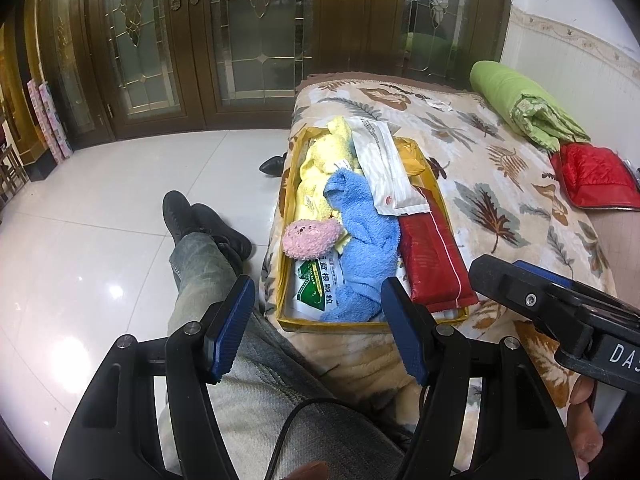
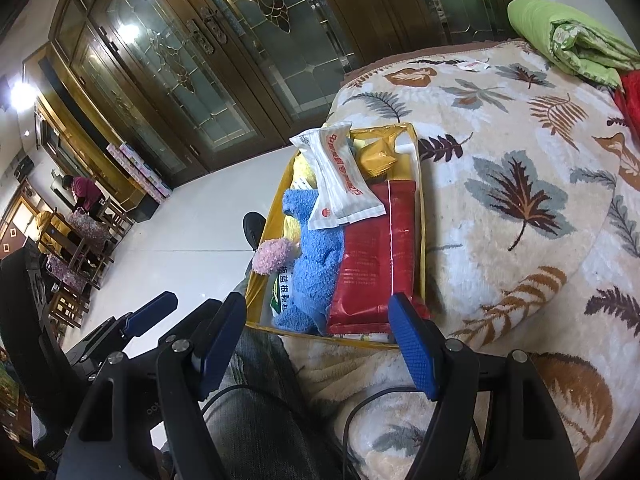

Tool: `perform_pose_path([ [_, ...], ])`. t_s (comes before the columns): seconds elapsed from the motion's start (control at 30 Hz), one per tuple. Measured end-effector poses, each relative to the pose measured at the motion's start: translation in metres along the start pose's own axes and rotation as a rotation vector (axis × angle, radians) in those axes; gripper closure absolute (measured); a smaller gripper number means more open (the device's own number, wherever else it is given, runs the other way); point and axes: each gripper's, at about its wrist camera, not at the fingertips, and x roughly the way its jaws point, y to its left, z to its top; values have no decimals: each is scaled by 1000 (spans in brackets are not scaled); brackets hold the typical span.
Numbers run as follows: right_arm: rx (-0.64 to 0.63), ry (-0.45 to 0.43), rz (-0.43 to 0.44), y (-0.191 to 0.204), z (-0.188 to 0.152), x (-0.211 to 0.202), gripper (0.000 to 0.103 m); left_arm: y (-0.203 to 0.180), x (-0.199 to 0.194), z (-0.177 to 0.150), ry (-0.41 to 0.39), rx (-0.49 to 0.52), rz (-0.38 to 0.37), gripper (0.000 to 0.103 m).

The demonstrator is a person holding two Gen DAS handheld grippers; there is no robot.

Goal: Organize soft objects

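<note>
Leaf-print blanket (image 1: 480,184) on bed carries yellow tray (image 1: 430,178), frame centre. Blue towel (image 1: 360,232) inside: light, limp, grippy; pinch a raised fold. Left gripper (image 1: 318,328), right gripper (image 2: 320,344): jaws released, empty.

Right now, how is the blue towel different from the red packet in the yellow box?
The blue towel is fluffy and crumpled; the red packet is smooth, shiny and lies flat. The towel fills the box's middle, touching a pink fluffy thing; the packet runs along the right-hand wall. Both lie in the yellow box, each partly under the white packet.
</note>
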Motion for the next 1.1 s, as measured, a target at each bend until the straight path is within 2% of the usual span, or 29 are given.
perform_pose_path([
  [0.6, -2, 4, -3, 1, -1, 1, 29, 3, 2, -3, 10, -6, 5, 37],
  [0.97, -16, -5, -46, 4, 0, 0, 29, 2, 3, -4, 13, -8, 9, 37],
  [1.1, -30, -13, -99, 7, 2, 1, 29, 3, 4, -4, 21, -13, 8, 37],
])
